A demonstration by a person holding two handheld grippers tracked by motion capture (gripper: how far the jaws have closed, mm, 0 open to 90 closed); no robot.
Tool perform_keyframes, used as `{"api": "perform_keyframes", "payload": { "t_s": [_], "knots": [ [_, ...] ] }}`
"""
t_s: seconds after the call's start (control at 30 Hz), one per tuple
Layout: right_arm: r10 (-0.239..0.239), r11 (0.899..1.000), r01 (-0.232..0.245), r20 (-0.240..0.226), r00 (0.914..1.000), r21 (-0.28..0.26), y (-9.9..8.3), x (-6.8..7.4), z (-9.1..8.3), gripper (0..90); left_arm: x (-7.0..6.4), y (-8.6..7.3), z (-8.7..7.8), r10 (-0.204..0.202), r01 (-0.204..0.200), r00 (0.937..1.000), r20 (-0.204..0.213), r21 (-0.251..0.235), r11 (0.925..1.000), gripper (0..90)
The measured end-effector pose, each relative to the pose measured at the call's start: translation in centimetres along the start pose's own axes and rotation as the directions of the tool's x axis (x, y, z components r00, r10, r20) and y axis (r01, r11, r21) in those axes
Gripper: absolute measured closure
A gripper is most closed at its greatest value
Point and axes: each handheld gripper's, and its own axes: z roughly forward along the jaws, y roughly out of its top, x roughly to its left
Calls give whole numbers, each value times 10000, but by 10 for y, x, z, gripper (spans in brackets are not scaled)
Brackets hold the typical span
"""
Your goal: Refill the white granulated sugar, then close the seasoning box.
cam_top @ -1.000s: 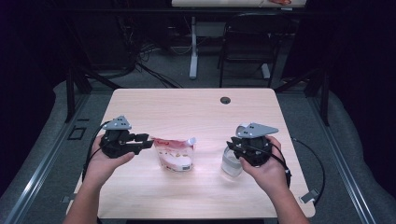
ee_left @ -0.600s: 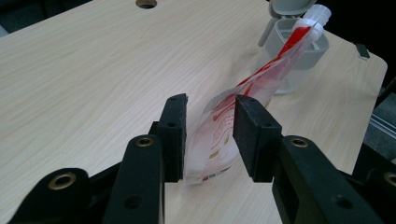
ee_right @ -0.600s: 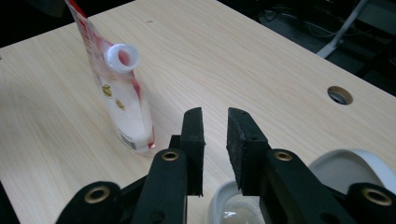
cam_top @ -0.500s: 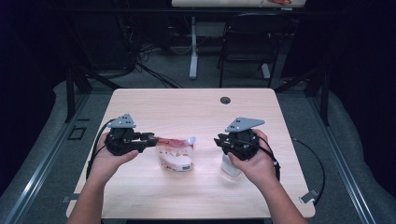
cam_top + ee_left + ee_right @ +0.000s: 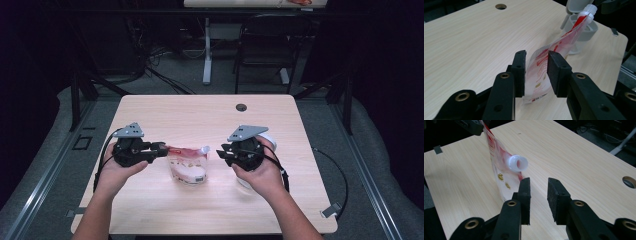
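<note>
A red-and-white spouted pouch (image 5: 187, 164) stands on the wooden table (image 5: 200, 115), leaning toward the right hand. My left gripper (image 5: 163, 148) comes in from the pouch's left. In the left gripper view its jaws (image 5: 536, 70) sit on either side of the pouch's near edge (image 5: 541, 75) and appear pressed on it. My right gripper (image 5: 222, 152) is just right of the pouch, with a small gap between the jaws (image 5: 539, 192) and nothing in it. The white spout (image 5: 517, 163), without a cap, points at it. A clear container with an open grey flip lid (image 5: 579, 32) stands behind the pouch.
The container (image 5: 270, 139) is partly hidden under the right hand. A round cable hole (image 5: 241, 107) sits near the table's far edge. Cables trail from both grippers off the table sides. A chair and desk legs stand on the floor beyond.
The right gripper has moved left, away from the container and up to the pouch's spout. The left gripper has edged right onto the pouch's edge.
</note>
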Motion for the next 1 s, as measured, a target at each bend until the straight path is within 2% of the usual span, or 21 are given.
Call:
{"api": "perform_keyframes", "payload": {
  "t_s": [0.27, 1.0],
  "knots": [
    [-316, 9994, 320, -234, 9992, 162, 9, 5, 5, 731, 0, -1, 0, 65, -65, 10000, -5, -71, 10000, 705],
    [-920, 9958, 918, -817, 9924, -59, 40, 21, 20, 678, -1, -2, 0, 82, -82, 10000, -19, -91, 9999, 712]
  ]
}}
